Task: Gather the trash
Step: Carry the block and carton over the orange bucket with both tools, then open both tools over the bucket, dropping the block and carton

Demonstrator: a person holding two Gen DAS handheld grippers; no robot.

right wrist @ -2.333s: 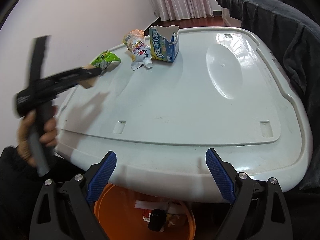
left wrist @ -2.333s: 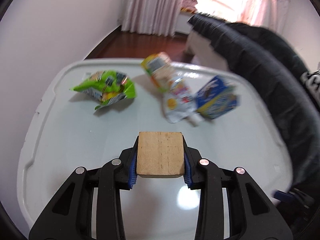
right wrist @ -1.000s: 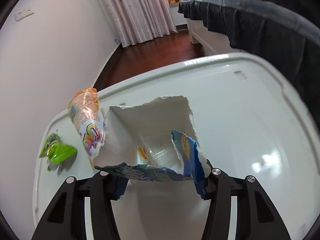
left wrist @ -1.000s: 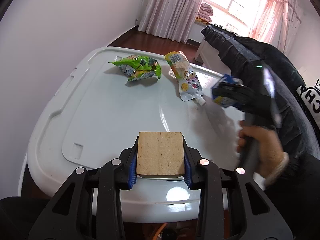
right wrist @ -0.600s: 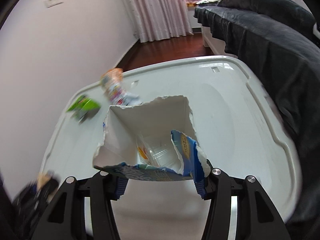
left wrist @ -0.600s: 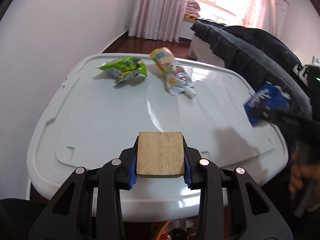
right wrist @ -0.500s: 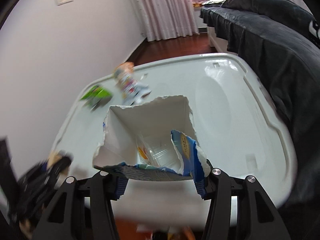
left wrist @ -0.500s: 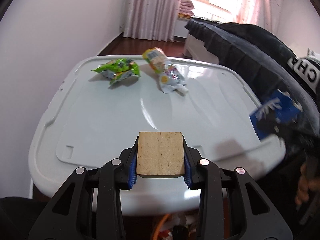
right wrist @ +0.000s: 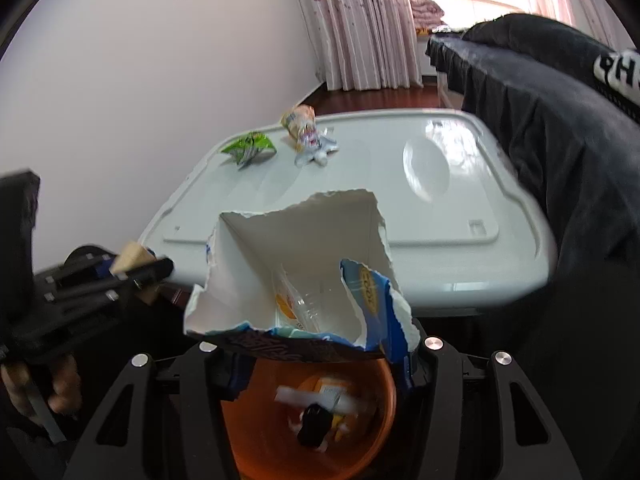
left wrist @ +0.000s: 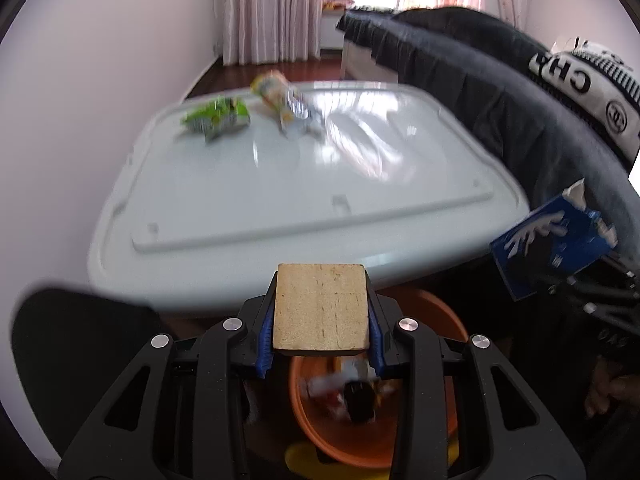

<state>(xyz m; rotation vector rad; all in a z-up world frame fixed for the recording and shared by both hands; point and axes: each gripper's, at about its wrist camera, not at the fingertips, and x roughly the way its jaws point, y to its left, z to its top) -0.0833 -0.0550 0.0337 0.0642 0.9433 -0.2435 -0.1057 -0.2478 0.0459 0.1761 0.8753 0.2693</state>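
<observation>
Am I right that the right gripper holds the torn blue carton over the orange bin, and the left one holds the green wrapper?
Not quite. The left gripper holds a wooden block, as the left wrist view shows; the green wrapper lies on the white table. The rest is right.

The worktop (right wrist: 440, 248) is glossy white; the torn carton (right wrist: 304, 280) is blue outside, white inside; the block (left wrist: 321, 307) is pale tan wood; the bin (right wrist: 372, 432) is orange; the wrapper (right wrist: 250, 146) at upper left is bright green; the curtains (right wrist: 360, 20) are pink-striped.
</observation>
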